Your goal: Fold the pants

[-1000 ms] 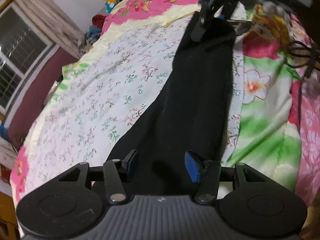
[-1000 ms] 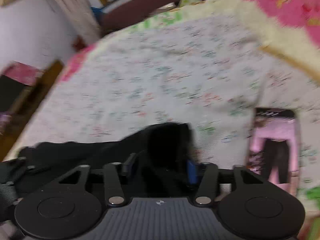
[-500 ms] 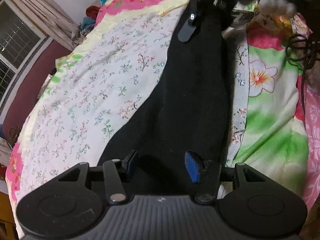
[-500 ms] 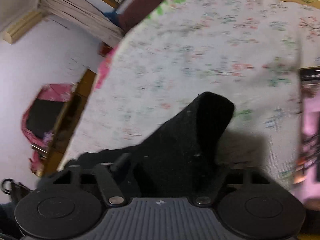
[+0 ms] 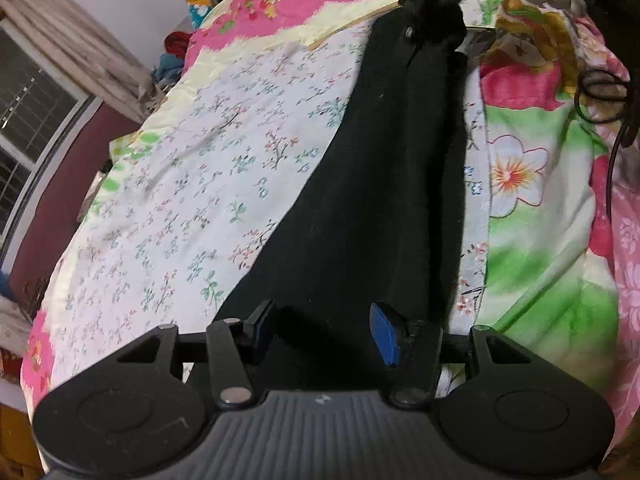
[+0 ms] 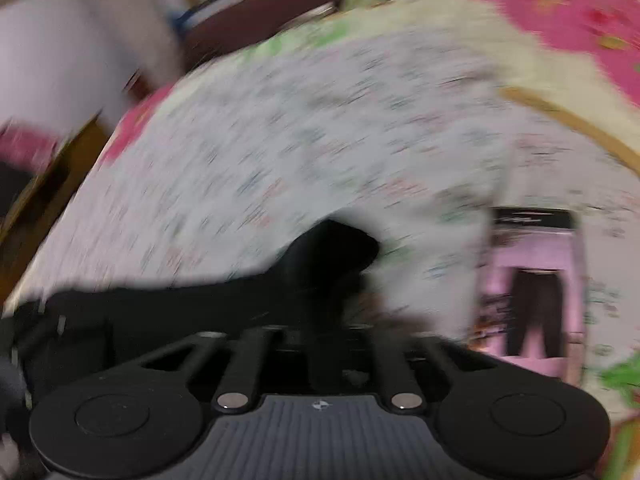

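Note:
Black pants (image 5: pixel 380 180) lie stretched out lengthwise on the flowered white bedsheet (image 5: pixel 200 200). My left gripper (image 5: pixel 324 332) hovers open over their near end, blue pads (image 5: pixel 384 336) apart with the cloth beneath them. At the far end, my right gripper (image 5: pixel 428 20) pinches the pants. The right wrist view is blurred. There my right gripper (image 6: pixel 324 320) is shut on a bunched tip of the pants (image 6: pixel 328 256), which sticks up past the fingers and hides the fingertips.
A printed card (image 6: pixel 532 288) picturing dark pants lies on the sheet to the right of the held end. A pink and green blanket (image 5: pixel 540 240) and a black cable (image 5: pixel 616 92) lie on the right. A window (image 5: pixel 24 112) is far left.
My right gripper has shut on the pants' end, and the cloth now stands bunched between its fingers. Its view swung about. My left gripper stayed open over the near end.

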`<state>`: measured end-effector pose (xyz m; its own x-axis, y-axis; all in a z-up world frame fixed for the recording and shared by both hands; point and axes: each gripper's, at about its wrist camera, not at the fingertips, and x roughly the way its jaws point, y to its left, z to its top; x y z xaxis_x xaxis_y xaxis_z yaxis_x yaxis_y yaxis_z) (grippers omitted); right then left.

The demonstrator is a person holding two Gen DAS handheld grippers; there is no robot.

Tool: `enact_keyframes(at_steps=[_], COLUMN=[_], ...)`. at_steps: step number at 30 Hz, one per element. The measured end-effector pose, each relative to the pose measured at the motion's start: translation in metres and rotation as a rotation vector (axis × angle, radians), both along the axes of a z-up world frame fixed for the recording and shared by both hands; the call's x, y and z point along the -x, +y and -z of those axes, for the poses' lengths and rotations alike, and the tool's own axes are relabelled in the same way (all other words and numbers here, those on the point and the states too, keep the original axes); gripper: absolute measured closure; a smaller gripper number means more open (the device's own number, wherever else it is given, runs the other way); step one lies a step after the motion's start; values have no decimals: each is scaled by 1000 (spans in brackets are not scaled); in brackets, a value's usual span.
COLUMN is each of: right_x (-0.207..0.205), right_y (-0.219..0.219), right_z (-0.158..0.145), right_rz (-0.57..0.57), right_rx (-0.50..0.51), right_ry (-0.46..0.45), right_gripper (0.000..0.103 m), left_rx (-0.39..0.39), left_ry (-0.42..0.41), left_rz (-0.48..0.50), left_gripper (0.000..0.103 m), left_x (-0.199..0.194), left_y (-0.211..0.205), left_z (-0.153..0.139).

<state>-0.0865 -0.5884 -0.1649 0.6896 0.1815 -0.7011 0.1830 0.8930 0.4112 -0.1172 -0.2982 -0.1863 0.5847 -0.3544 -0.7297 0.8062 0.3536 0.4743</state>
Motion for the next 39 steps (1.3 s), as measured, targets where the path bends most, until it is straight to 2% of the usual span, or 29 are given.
enact_keyframes(at_steps=[4,5,6,8,11,12,15,17,20,23,25,26,29,32,33,35,38,39], right_x=[9,10,9,6,15,21,34,44,58,74,83,87,95,96,98,107,123,124], right_y=[-5,-3,3,27,63,71,73,62,41,30,27,25,21,13,9,-3,-11,-8], right_z=[0,-1,-3,-5,-9,-10,-12,-15,-14,-13,-10,-9,-1,8,13,25,49,51], right_rz=[-10,-21,-37,-73,-143,-160,-141,-85,-16,29,71,92,155,172,189,237,332,349], right_rx=[-78,-85,-50,65,226,284,308,265,175,123,115,103,99,65,25,-125,-426,-448], right_ry=[-23,-28,-24,-16,-38,-56,-109,-135,-153,-189,-211,-218,-191,-176,-170,-175,-214,-229], right_gripper=[103,103,100,89,58,54,38,36,36,47,50,54,79,77,73,72,71,70], left_rx=[13,18,18,19,26,27,21,16,8,-11,-25,-32,-57,-76,-80,-84,-94,-100], left_ry=[-4,2,-2,-8,-10,-10,-15,-11,-4,-10,-9,-9,-12,-21,-20,-17,-15,-14], left_rz=[-8,-8,-7,-4,-3,-4,2,2,6,30,44,51,71,86,86,88,93,93], left_gripper=[43,43,43,43,43,43,43,43,43,43,43,43,43,43,43,43,43,43], left_x=[6,8,10,13,16,17,18,18,18,20,22,22,21,21,21,21,21,21], left_y=[8,10,11,13,13,12,12,11,7,1,-4,-6,-12,-17,-19,-22,-26,-27], left_z=[-4,-5,-5,-6,-8,-8,-9,-9,-8,-8,-8,-8,-6,-4,-5,-5,-4,-2])
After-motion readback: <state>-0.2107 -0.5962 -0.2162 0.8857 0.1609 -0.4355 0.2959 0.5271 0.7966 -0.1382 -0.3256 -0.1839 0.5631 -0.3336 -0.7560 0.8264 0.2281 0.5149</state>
